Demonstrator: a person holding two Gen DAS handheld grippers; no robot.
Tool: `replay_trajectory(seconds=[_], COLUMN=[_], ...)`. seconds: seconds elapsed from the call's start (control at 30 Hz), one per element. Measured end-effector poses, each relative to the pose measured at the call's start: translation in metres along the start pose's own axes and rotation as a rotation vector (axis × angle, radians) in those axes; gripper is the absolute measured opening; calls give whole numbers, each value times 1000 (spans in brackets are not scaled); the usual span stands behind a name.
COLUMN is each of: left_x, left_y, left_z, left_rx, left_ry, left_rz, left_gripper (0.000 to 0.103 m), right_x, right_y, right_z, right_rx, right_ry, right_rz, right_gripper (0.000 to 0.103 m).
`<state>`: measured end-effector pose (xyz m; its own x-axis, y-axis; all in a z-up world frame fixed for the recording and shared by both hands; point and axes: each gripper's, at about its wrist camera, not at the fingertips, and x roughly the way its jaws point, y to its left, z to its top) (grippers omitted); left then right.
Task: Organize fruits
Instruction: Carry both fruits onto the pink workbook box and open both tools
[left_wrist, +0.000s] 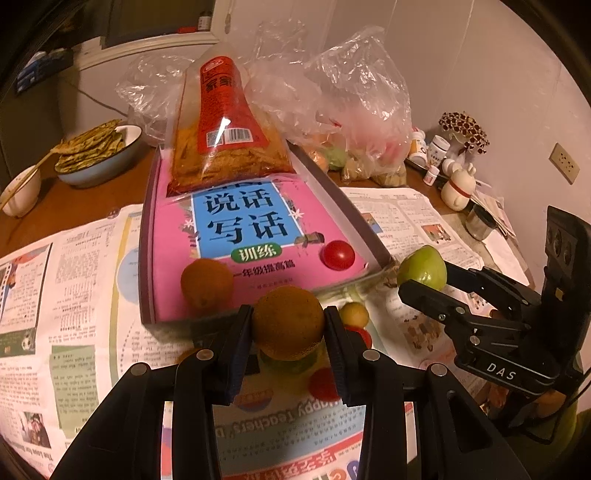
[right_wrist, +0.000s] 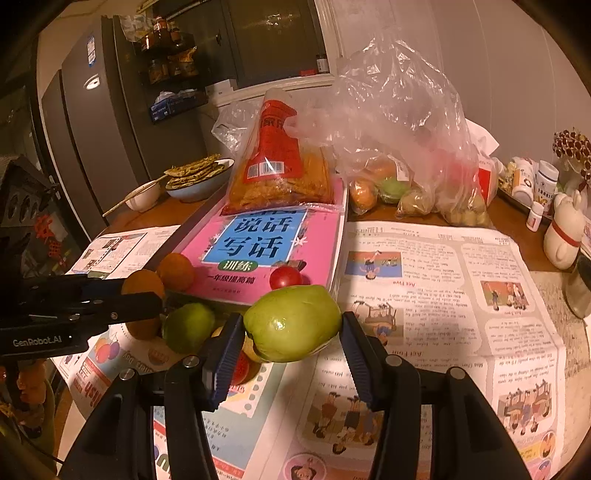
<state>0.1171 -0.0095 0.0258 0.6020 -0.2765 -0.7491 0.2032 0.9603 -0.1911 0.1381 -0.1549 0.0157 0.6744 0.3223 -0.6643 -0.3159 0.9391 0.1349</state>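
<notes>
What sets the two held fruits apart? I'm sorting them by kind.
The left hand-held gripper holds an orange fruit: round, dull-skinned. The right hand-held gripper holds a green fruit: glossy, lumpier, tapering to one side, and its jaws stand wider. Both are clamped off the newspaper.

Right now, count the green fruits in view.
3 green fruits: one clamped in the right gripper, one on the newspaper near the left gripper, one inside the plastic bag. The bag may hide more.
</notes>
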Motion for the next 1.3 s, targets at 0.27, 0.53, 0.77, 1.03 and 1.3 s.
replay_trajectory(seconds=[0.27, 0.53, 0.77, 1.03, 1.3], left_x=[16, 30, 41, 54, 62], left_y=[-3, -2, 0, 4, 3], left_z=[17, 25, 29, 31, 30], left_rx=[0, -9, -18, -31, -29], left_ry=[8, 17, 21, 36, 47], left_rz=[3, 13, 25, 37, 42], left_gripper=[40, 40, 40, 40, 40], right_x=[7, 16, 21, 27, 38], right_y=[-1, -4, -5, -5, -1], right_z=[11, 18, 21, 23, 23], right_rx=[-21, -37, -46, -64, -106], right_ry=[-13, -12, -11, -12, 0], right_rz=[-19, -34, -41, -59, -86], right_gripper=[53, 53, 53, 53, 53])
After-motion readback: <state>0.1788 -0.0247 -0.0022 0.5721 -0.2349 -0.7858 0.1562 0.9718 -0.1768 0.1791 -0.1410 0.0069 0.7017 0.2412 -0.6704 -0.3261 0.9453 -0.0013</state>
